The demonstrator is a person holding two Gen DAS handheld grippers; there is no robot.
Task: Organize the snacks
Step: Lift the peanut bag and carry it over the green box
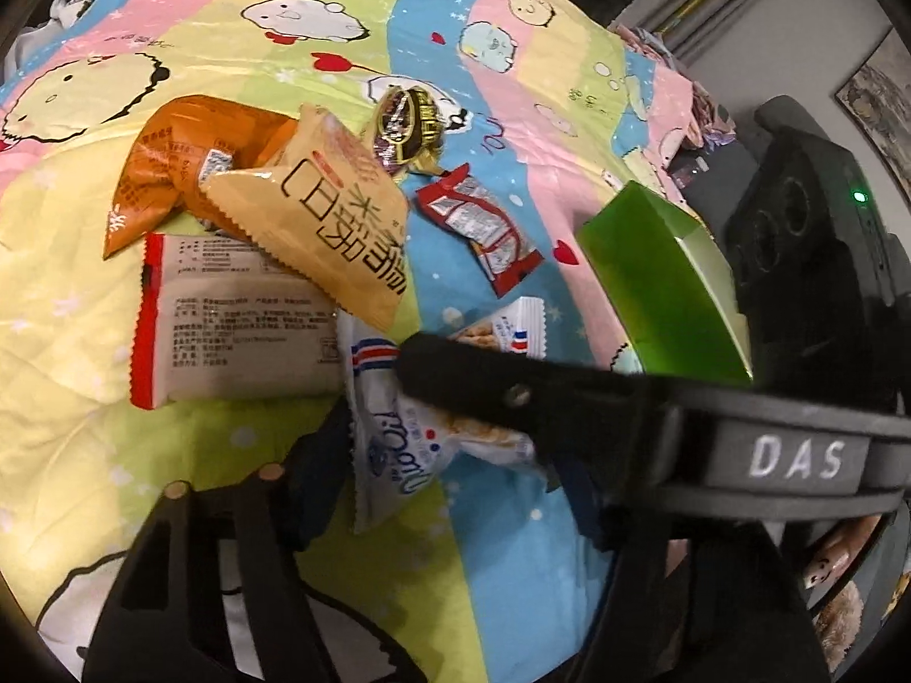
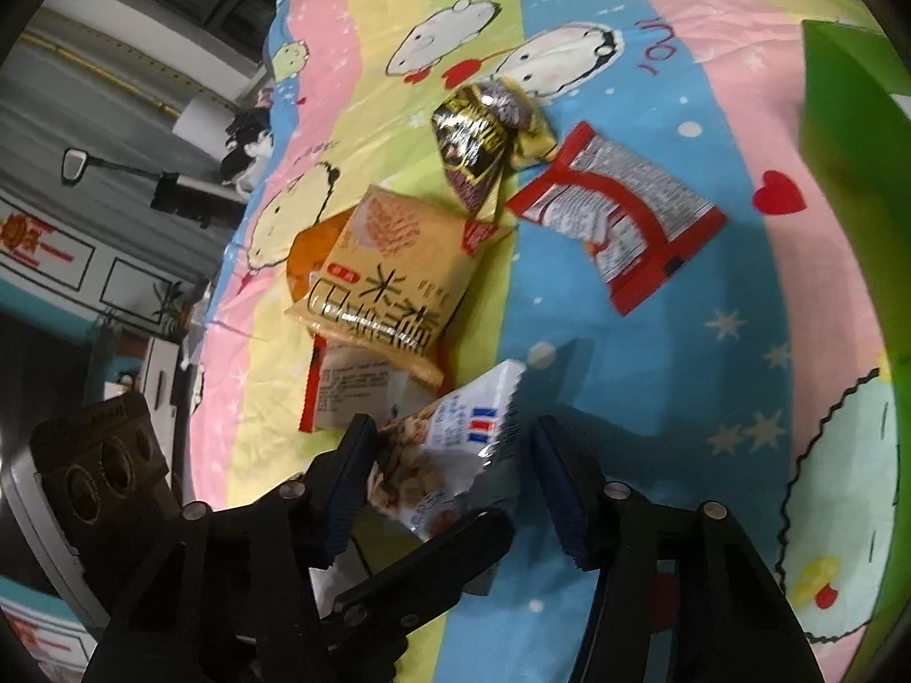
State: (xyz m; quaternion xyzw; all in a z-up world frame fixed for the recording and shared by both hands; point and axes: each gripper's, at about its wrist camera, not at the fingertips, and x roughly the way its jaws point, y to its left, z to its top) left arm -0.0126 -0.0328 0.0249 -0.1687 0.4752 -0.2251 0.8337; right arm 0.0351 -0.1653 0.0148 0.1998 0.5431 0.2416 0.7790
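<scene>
1. Gripping is the step in hand: the white striped packet (image 1: 393, 449) lies at the near edge of the snack heap on the cartoon bedspread (image 1: 512, 85), with both tools on it.
2. The left gripper (image 1: 441, 467) looks part-closed on the packet, a pad against each end.
3. The right gripper (image 2: 455, 455) brackets the same packet, half-closed. Its left pad touches the wrapper, but its right pad stands just clear, so I judge it has no hold.
4. Next, I reckon one tool must let go while the other lifts the packet to the green box (image 1: 660, 284), which stands well apart on the right.
5. Counting, I see six snacks: the striped one, one yellow packet (image 1: 324, 227), one orange packet (image 1: 165, 171), one red-edged white packet (image 1: 239, 330), one gold-trimmed dark packet (image 1: 407, 122) and one red-and-silver packet (image 1: 484, 227). There is one box.
</scene>
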